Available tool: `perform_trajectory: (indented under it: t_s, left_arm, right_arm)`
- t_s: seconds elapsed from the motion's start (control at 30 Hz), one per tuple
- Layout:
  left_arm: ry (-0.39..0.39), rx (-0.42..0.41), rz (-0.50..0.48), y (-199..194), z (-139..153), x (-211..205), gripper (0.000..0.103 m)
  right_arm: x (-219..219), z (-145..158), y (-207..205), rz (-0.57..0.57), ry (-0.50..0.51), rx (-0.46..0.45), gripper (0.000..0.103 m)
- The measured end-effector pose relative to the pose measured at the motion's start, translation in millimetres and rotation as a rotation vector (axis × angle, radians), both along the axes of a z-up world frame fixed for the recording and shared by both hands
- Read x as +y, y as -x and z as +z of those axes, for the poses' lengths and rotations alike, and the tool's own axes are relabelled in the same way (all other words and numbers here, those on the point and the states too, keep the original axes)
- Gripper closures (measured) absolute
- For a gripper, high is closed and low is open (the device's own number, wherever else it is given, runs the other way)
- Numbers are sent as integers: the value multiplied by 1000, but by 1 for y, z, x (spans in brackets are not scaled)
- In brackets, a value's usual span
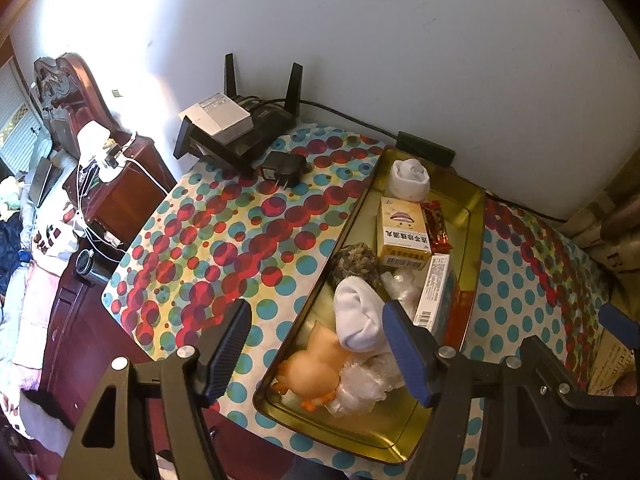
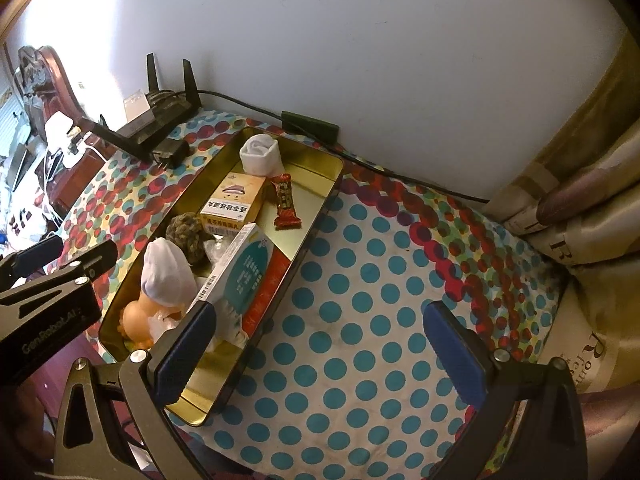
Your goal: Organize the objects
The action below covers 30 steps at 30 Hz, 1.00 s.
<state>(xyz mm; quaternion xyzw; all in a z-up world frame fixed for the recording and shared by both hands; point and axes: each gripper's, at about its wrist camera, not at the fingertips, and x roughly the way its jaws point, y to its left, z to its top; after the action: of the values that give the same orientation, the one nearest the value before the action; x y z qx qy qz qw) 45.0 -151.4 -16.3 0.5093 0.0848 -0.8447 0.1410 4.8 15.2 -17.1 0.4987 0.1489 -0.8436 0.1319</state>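
Gold rectangular metal tin (image 2: 320, 172) on polka-dot tablecloth (image 2: 360, 300) (teal and red dots, cream ground). Red foil snack wrapper (image 2: 286, 202). White rolled socks (image 2: 260, 154). Blue gripper pads (image 2: 452, 354).

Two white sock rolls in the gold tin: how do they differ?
The far sock roll sits at the tin's wall-side end, beside the yellow medicine box; the near sock roll lies at the gripper-side end, against the orange rubber toy. The far one shows a spiral rolled end; the near one a smooth dome. Both are white.
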Motion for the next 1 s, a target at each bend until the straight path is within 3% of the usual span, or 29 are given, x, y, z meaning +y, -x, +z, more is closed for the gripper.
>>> perform_trajectory:
  t_s: [1.0]
  left_arm:
    - [45,-48,-3,-6,-4,24,33]
  right_arm:
    - [14,-8,4,-26,-5,-39,0]
